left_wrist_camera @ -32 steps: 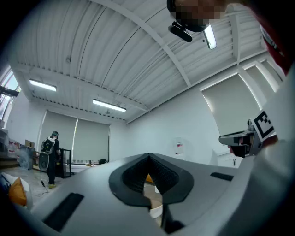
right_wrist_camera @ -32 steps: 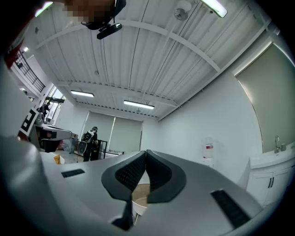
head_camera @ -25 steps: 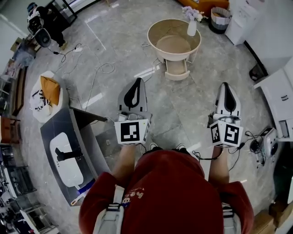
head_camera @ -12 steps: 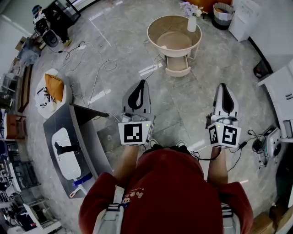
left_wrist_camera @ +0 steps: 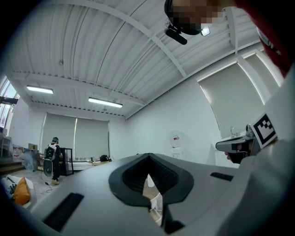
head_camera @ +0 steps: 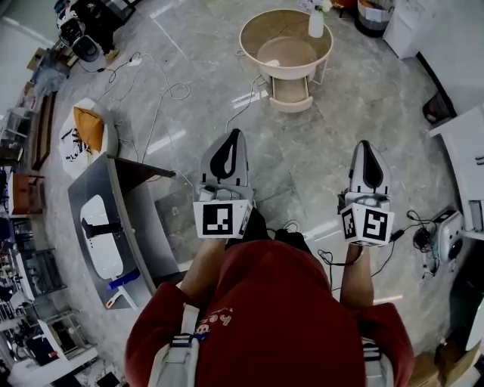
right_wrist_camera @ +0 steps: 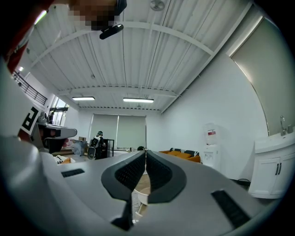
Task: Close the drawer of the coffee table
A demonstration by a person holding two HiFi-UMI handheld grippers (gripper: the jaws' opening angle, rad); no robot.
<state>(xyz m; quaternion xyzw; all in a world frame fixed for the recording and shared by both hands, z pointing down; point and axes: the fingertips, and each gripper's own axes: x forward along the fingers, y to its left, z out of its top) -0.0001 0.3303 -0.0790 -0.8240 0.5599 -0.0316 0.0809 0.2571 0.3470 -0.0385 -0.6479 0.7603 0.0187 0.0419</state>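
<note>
The round wooden coffee table [head_camera: 253,29] stands at the top of the head view, with a white vase [head_camera: 316,23] on its far rim. Its drawer [head_camera: 290,92] is pulled out toward me. My left gripper [head_camera: 229,133] and right gripper [head_camera: 366,143] are both held level over the marble floor, pointing toward the table and well short of it. Both are shut with nothing between the jaws. The left gripper view shows the left gripper [left_wrist_camera: 148,156] with its tips meeting. In the right gripper view the right gripper [right_wrist_camera: 145,151] likewise has its tips pressed together.
A grey desk [head_camera: 98,219] stands close on my left, and beyond it a white seat with an orange cushion [head_camera: 87,130]. Cables [head_camera: 170,91] trail across the floor. White cabinets [head_camera: 461,151] and a device with cords [head_camera: 441,243] line the right side. A person [head_camera: 76,30] stands far off.
Both grippers have travelled forward over the floor toward the coffee table and sunk a little as the person carrying them walks. The jaws have stayed shut and the drawer has stayed out.
</note>
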